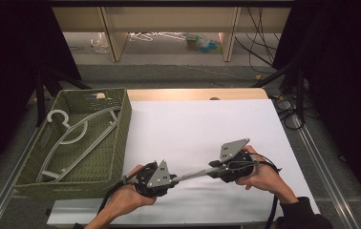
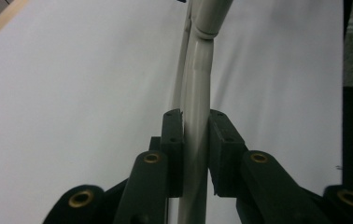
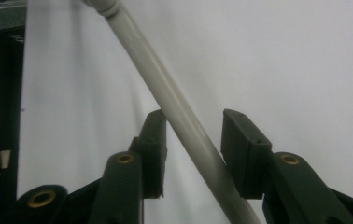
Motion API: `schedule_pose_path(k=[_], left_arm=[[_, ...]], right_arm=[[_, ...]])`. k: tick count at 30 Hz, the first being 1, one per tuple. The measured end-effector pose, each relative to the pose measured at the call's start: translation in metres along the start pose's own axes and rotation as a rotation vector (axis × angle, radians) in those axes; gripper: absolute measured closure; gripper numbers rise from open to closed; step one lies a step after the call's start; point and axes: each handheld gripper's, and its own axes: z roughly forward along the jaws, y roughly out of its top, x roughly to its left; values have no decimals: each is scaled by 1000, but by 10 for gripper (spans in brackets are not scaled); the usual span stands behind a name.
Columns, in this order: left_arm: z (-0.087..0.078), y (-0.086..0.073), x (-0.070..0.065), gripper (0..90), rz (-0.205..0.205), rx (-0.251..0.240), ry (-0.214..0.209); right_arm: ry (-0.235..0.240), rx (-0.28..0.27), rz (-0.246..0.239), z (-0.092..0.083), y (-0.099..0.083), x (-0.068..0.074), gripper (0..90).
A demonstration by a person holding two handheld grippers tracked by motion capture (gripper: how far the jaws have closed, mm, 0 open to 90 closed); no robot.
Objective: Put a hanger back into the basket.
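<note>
The left claw (image 2: 195,140) clamps the grey hanger bar (image 2: 198,116), which runs on between the spread jaws of the right claw (image 3: 191,140), pads clear. A handover, I judge; next the left carries it to the basket (image 1: 121,138) beyond on the worktop (image 1: 207,129).

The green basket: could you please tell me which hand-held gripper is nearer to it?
Left. The left hand-held gripper sits just right of the basket's near corner; the right hand-held gripper is farther right, across the white table.
</note>
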Motion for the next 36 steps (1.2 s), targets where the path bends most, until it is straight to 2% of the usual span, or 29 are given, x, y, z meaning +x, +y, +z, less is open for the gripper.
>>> schedule_pose_path(k=[1,2,3,6,8,9,10,11,12,13,17,18,23,25,30,36], left_arm=[[-1,0,1,787,-20,-1,-5],[-1,0,1,790,-38,-6,-8],[-1,0,2,790,-52,-2,-7],[-2,-2,3,790,-96,-13,-21],[-4,-3,4,791,-145,-22,-31],[-5,-3,6,791,-164,-26,-33],[-6,-5,7,791,-213,-42,-43],[-8,-6,9,791,-230,-45,-43],[-8,-7,11,791,-262,-68,-56],[-10,-9,12,791,-305,-72,-52],[-12,-13,16,791,-368,-97,-57],[-14,-13,17,791,-373,-101,-44],[-23,-18,23,792,-441,-145,-47],[-28,-19,25,791,-463,-167,-31],[-42,-22,31,791,-524,-211,-24],[-57,-24,34,791,-562,-250,-25]], right_arm=[[-21,-5,8,-1,0,0,555],[-68,-1,24,-2,1,1,491],[-68,-1,24,-2,1,1,491],[-125,-32,69,-5,3,3,420],[-167,-66,91,-9,4,4,395],[-164,-71,94,-12,4,4,390],[-174,-88,101,-15,5,6,381],[-187,-108,116,-18,5,8,376],[-190,-114,121,-20,5,10,377],[-206,-131,117,-22,5,13,377],[-198,-169,136,-27,1,24,374],[-188,-167,139,-27,0,26,373],[-157,-141,140,-20,-7,36,371],[-151,-133,145,-18,-9,37,368],[-140,-128,146,-16,-11,39,367],[-135,-130,159,-16,-14,40,367]])
